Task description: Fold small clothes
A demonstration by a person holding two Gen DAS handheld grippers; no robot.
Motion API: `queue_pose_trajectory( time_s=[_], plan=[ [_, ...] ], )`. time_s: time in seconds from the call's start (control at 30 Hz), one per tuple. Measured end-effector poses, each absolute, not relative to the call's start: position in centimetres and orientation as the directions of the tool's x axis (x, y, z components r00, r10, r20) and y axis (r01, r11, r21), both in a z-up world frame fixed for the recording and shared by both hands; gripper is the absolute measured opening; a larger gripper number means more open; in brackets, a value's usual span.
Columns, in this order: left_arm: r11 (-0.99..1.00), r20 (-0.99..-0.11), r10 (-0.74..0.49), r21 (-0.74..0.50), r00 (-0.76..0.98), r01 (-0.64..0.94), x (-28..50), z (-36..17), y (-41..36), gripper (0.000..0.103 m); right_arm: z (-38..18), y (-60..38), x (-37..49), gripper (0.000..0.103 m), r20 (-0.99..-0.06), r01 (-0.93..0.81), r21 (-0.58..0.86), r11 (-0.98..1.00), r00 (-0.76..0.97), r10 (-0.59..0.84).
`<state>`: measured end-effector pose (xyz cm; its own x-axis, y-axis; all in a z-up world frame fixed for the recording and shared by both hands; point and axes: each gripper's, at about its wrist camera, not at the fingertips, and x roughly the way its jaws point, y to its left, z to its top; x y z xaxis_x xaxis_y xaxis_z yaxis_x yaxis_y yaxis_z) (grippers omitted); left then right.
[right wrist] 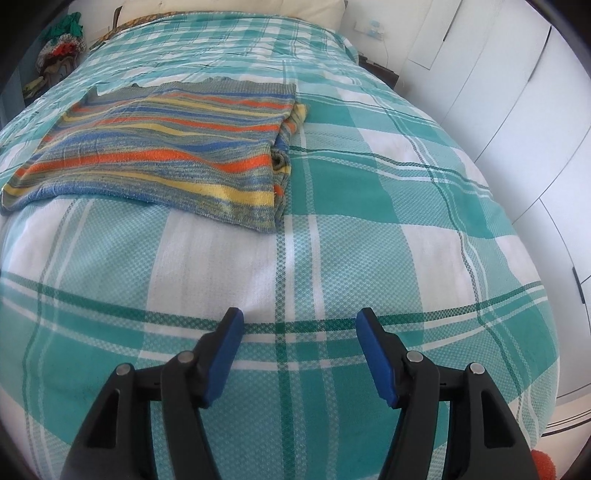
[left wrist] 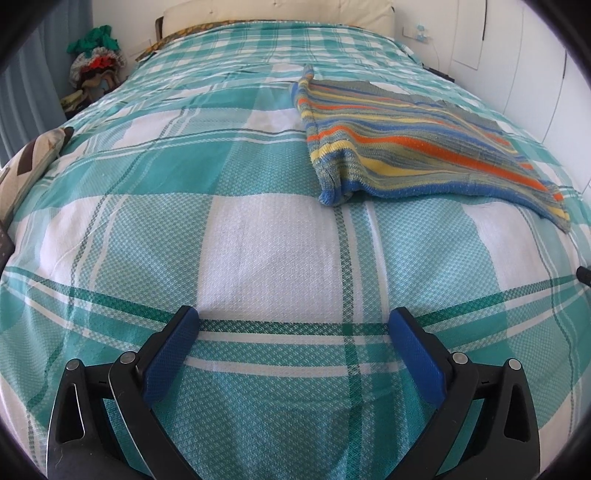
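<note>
A striped knitted garment (left wrist: 399,147) in orange, yellow, blue and grey lies flat and folded on the teal-and-white checked bedspread (left wrist: 258,240). In the left wrist view it lies ahead and to the right. In the right wrist view the same garment (right wrist: 166,155) lies ahead and to the left. My left gripper (left wrist: 293,319) stands wide open over bare bedspread, well short of the garment. My right gripper (right wrist: 299,319) is also open, with nothing between its blue pads (right wrist: 373,350), over the bedspread (right wrist: 369,221) short of the garment's near right corner.
A cream headboard (left wrist: 277,14) stands at the far end. White cupboard doors (right wrist: 517,110) run along the right side. A pile of clothes (left wrist: 96,62) sits at the far left, and a patterned cushion (left wrist: 33,162) lies at the bed's left edge.
</note>
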<state>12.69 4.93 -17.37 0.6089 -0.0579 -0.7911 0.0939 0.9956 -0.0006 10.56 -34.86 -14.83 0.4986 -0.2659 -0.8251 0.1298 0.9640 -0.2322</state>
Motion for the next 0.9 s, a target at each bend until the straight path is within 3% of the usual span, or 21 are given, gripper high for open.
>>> queue_pose_trajectory(
  time_s=[0.57,0.9],
  plan=[
    [0.996,-0.792,-0.058,-0.001,0.608,0.094,12.7,-17.4,4.9,0.102,-15.6,-34.8,10.5,0.07,-0.819,0.131,-0.257,0.957,0.497,-0.288],
    [0.996,-0.791,-0.064,-0.008,0.608,0.094,12.7,-17.4,4.9,0.102,-17.3,-37.5,10.3,0.096,-0.823,0.223,-0.142,0.965,0.516,-0.24]
  ],
)
